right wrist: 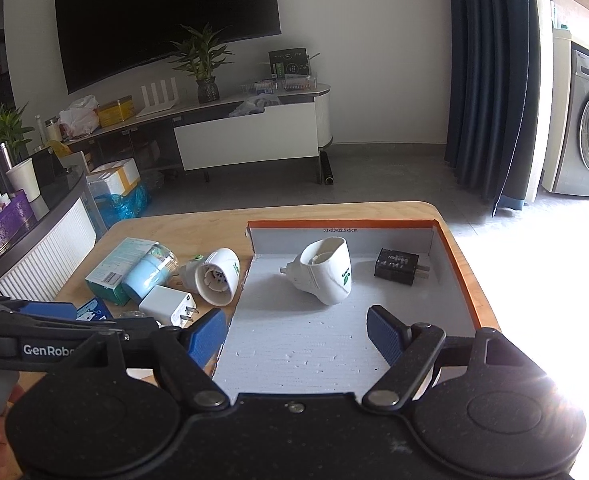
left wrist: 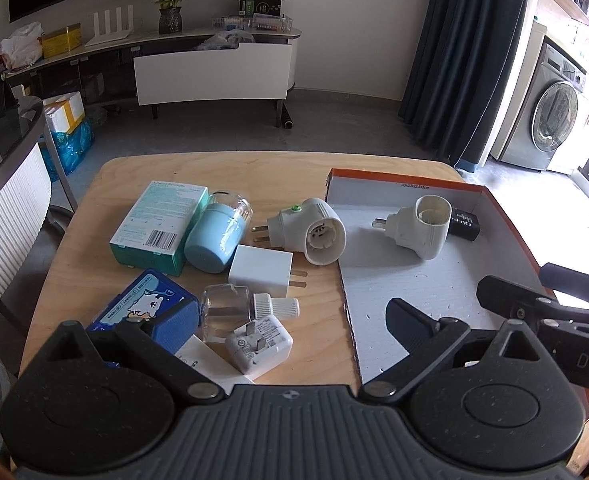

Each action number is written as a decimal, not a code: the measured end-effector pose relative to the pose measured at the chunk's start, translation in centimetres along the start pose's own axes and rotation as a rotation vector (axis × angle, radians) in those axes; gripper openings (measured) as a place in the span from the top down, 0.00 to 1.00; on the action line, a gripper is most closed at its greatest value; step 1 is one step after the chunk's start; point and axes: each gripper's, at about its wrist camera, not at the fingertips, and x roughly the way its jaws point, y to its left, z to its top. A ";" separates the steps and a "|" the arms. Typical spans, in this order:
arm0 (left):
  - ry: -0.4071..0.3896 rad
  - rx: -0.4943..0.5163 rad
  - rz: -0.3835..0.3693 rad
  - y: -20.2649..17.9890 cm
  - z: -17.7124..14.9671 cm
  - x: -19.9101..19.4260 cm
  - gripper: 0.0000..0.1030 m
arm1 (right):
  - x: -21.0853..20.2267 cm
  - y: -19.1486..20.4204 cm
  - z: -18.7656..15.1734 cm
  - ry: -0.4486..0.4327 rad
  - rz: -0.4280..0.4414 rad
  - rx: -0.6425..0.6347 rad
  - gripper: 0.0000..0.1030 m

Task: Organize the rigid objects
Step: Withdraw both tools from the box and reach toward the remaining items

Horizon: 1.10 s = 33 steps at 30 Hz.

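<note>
Both sets of jaws stand wide apart with nothing between them: the left gripper (left wrist: 290,320) hangs over the clutter, the right gripper (right wrist: 298,332) over the orange-rimmed tray (right wrist: 460,276). At the left gripper's twelve o'clock lie a small white charger (left wrist: 259,346), a clear bottle (left wrist: 230,306), a white cube adapter (left wrist: 260,270) and a blue cup (left wrist: 216,236). Farther at one o'clock, inside the tray on the wooden surface (left wrist: 318,332), rest a white plug-in unit (left wrist: 422,228) and a black adapter (right wrist: 396,266).
</note>
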 end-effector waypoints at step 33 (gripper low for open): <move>0.000 -0.097 0.058 6.8 -1.3 -1.6 0.00 | 0.9 6.7 -0.6 0.044 0.113 -0.093 0.11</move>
